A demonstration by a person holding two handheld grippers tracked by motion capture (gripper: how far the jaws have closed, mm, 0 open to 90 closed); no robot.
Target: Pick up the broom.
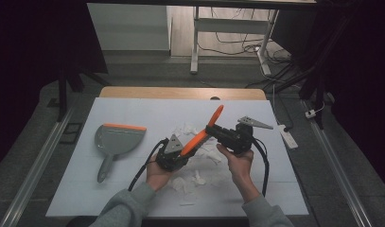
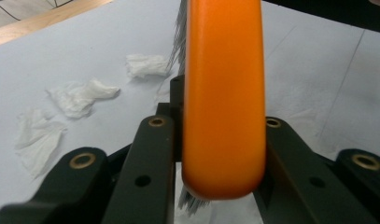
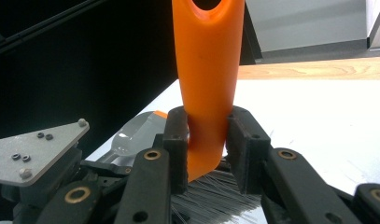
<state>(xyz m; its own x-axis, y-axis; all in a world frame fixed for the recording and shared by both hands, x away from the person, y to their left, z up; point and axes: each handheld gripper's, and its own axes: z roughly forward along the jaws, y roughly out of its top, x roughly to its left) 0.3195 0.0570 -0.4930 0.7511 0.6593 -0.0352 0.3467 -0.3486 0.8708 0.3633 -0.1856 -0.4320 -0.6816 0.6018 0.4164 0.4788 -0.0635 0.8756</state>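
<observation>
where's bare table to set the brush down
Free: the white sheet behind the dustpan, and its right part beyond the right tongs. Crowded: the middle, with paper scraps around both hands.

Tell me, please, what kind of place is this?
Probably a lab or workshop set up for recording, not a home. A white-covered table stands on metal floor rails, dark curtains hang at both sides, and loose cables lie under a desk frame behind.

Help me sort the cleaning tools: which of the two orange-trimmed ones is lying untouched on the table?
The grey dustpan with the orange front edge, lying flat at the table's left. The orange brush is clamped in the air by both hand-held grippers.
</observation>
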